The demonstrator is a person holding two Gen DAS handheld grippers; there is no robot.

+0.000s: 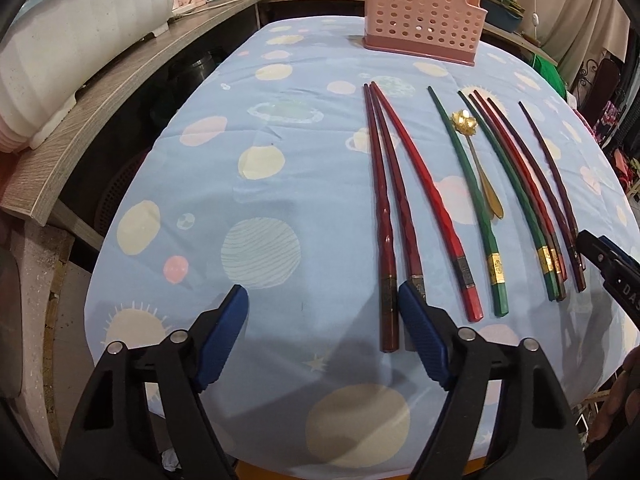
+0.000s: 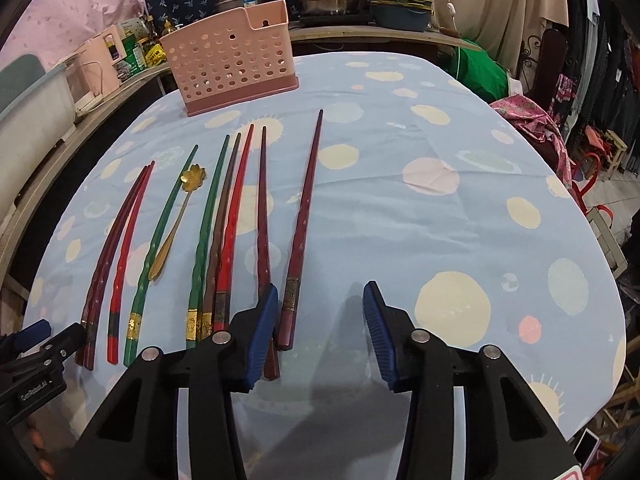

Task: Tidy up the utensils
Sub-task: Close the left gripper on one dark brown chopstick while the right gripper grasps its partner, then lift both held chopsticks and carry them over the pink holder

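Because nothing has yet been lifted, the chopsticks (image 1: 448, 200) lie flat in a loose row on the blue planet-print tablecloth (image 1: 260, 184), thick ends toward the person and thin tips pointing at the pink holder (image 1: 420, 28) that stands upright at the far side of the table, well apart from them. That layout looks deliberate: the thick ends are the nearest part to grab, and a stick lifted there could go tip-down into the holder. The colours run dark red, bright red, green and deep purple, some touching in pairs and others lying alone, and a small gold spoon (image 1: 478, 156) with a flower-shaped bowl rests between two green sticks. The left gripper (image 1: 324, 320) hangs low over the near edge with its fingers spread wide and gripping nothing, its right pad just beside the ends of the two dark red sticks at the left of the row. The right gripper (image 2: 320, 320) is likewise wide open and empty, its left pad overlapping the end of a purple stick (image 2: 263, 216) in view, though contact cannot be judged. Through the holder's round holes no utensil shows, so it appears empty, though its floor is hidden.
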